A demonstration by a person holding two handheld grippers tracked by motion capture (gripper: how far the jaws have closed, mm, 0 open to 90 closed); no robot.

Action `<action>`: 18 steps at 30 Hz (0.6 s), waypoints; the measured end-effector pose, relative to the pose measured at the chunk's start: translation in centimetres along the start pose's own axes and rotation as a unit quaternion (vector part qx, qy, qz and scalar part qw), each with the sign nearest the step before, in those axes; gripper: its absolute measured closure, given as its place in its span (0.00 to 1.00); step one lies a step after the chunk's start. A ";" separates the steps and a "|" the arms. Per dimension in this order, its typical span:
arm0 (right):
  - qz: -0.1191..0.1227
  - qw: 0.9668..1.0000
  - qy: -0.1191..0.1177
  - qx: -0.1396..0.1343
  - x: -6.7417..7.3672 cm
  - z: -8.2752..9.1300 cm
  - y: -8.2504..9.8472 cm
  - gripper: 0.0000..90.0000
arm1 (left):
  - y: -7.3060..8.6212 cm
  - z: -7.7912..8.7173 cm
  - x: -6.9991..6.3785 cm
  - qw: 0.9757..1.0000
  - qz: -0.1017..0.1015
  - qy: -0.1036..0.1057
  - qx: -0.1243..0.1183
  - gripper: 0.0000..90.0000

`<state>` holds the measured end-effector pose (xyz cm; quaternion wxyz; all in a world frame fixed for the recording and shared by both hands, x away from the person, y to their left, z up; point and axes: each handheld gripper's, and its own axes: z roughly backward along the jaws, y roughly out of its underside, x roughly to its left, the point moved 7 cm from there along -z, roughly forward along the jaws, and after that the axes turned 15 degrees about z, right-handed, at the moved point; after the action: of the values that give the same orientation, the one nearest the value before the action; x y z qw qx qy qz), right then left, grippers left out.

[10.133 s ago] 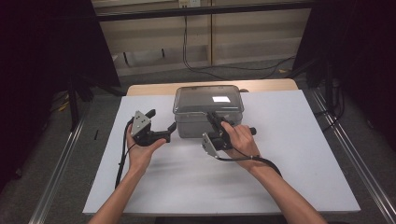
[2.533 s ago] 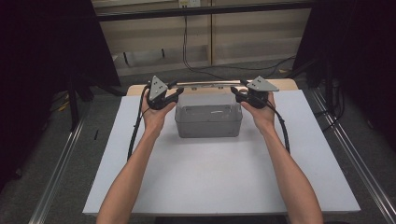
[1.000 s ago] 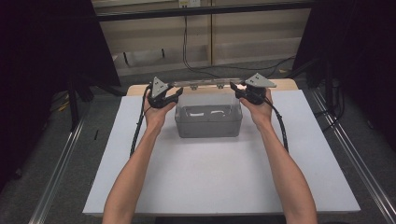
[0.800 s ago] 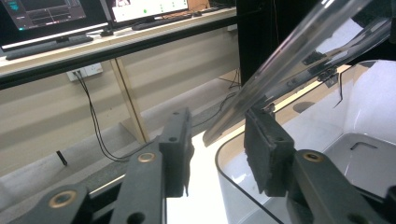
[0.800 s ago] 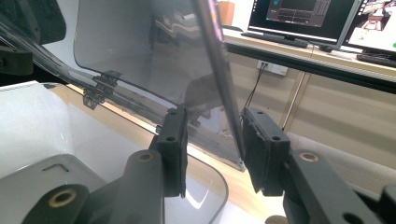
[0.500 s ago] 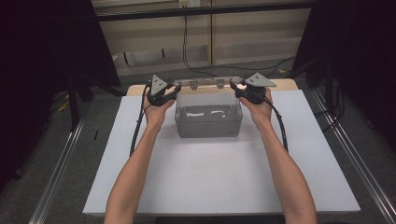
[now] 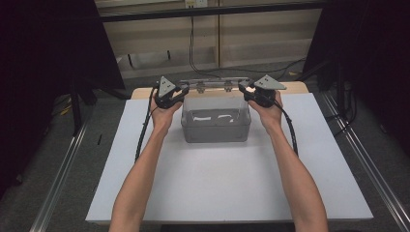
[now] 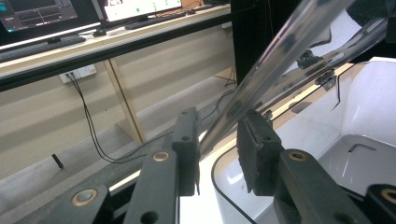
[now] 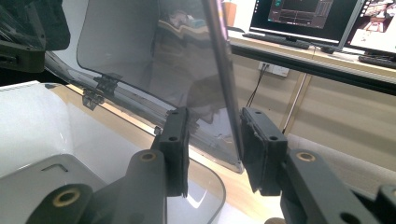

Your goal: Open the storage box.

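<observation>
A clear plastic box (image 7: pixel 215 128) stands at the far middle of the white table top (image 7: pixel 217 188). Its hinged clear lid (image 7: pixel 215 86) is raised and stands upright over the back wall. My left gripper (image 7: pixel 183 93) is at the lid's left edge and my right gripper (image 7: pixel 243 89) at its right edge. In the left gripper view the lid's edge (image 8: pixel 280 46) runs between the jaws of the left gripper (image 8: pixel 218 149), which have just been closing on it. In the right gripper view the right gripper (image 9: pixel 214 144) is shut on the lid's edge (image 9: pixel 224 70).
The box's open inside (image 8: pixel 359 154) is pale, with small marks on its floor. Metal rails (image 7: pixel 58 179) run along both sides of the table. A bench with monitors (image 9: pixel 303 18) and hanging cables stands behind it.
The lid, shut ten seconds ago, has been swung up on its hinges. Over the last second it tipped slightly further back; both hands stayed at its ends.
</observation>
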<state>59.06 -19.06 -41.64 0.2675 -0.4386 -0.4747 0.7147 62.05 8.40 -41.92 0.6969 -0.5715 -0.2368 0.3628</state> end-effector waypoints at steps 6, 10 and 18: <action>0.006 1.000 0.001 0.001 -0.2 -0.2 -0.1 0.70 | -0.1 -0.1 0.2 1.000 0.002 -0.004 0.002 0.79; 0.011 1.000 0.004 0.003 -0.3 -0.4 -0.1 0.68 | -0.3 -0.2 0.1 1.000 0.005 -0.001 0.000 0.80; 0.006 1.000 0.003 0.009 -0.2 -1.0 0.4 0.69 | -0.4 -0.2 0.3 1.000 -0.002 -0.003 0.009 0.81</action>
<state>60.03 -18.91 -42.09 0.2685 -0.4416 -0.4642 0.7193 62.44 8.46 -41.63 0.7023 -0.5635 -0.2369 0.3650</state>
